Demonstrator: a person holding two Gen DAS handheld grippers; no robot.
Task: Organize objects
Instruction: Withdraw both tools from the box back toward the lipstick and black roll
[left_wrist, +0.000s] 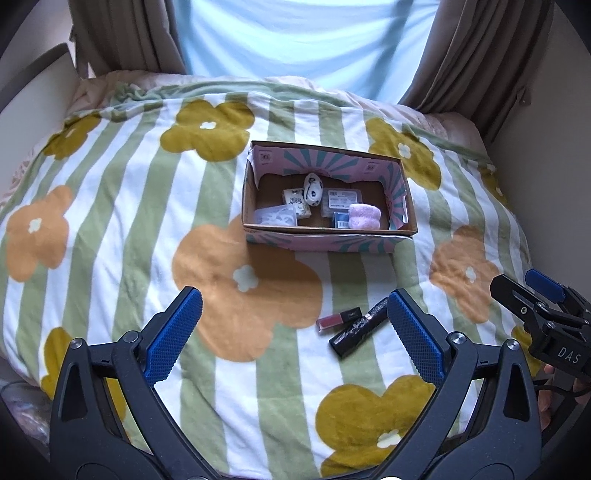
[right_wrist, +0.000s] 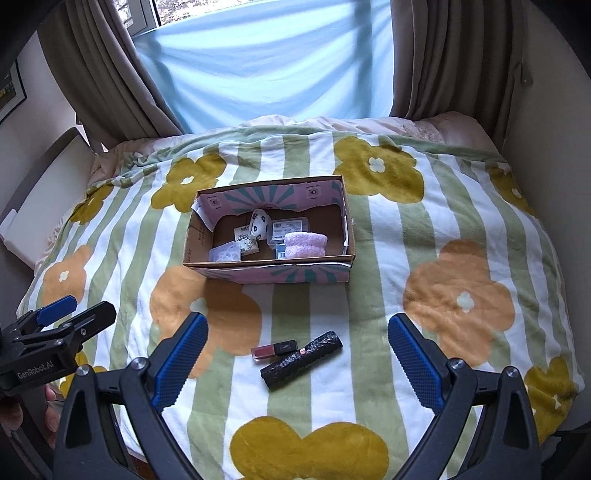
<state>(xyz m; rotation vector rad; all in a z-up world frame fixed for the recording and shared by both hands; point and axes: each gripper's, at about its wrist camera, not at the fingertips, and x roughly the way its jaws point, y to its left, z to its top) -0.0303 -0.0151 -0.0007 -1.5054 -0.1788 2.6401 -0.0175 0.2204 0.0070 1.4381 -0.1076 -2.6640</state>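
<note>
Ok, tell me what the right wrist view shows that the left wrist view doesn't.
Only the right wrist view shows the window frame above the blue curtain and a framed picture on the wall. Only the left wrist view shows the right gripper from the side. Both share the cardboard box, the red lip gloss and the black tube on the floral blanket.

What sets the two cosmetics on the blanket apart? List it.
The red lip gloss is shorter, with a clear body showing red and a black cap; the black tube is longer and all black with a glossy, crinkled surface. The gloss lies nearly level in the right wrist view; the tube runs diagonally. Both lie outside the box, touching.
</note>
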